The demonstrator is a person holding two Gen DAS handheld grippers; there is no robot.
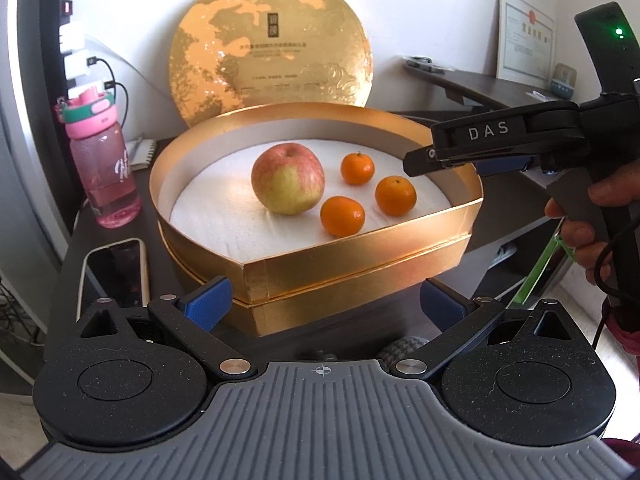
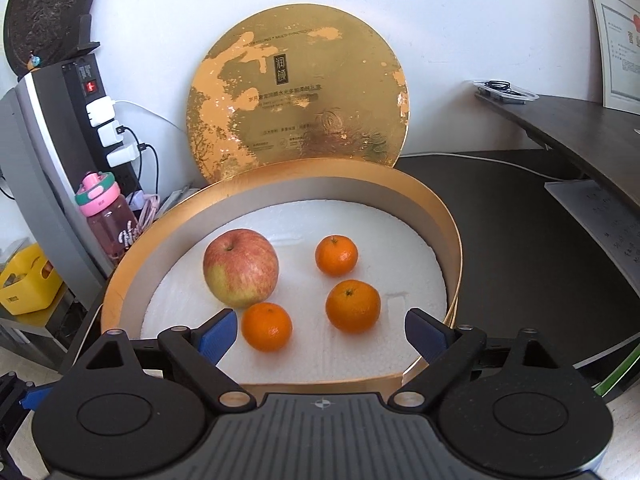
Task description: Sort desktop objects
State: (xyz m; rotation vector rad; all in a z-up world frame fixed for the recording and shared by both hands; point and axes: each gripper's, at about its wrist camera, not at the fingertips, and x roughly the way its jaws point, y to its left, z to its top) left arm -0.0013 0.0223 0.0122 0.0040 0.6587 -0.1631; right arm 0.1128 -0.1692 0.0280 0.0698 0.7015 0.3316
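- Right wrist view: the right tool hangs over the near edge of the gold box. Its blue pads are spread wide, and nothing is pinched between them.
- Just past the pads lie three oranges. The nearest orange sits close to the left pad but does not touch it. The second orange and the far orange lie apart from it.
- An apple rests beside the nearest orange. All the fruit sits on white foam, so I think the fruit part of the sorting is done, or almost done.
- The round gold lid leans on the wall behind the box. That keeps the box open for dropping things in.
- The left tool waits low in front of the box, above the dark worktop. It is wide open too and holds nothing.
- Only the left wrist view shows the right tool from the side, with a hand on its handle. It also shows a phone by the box.
- A pink bottle stands left of the box. The phone and bottle might still need sorting.
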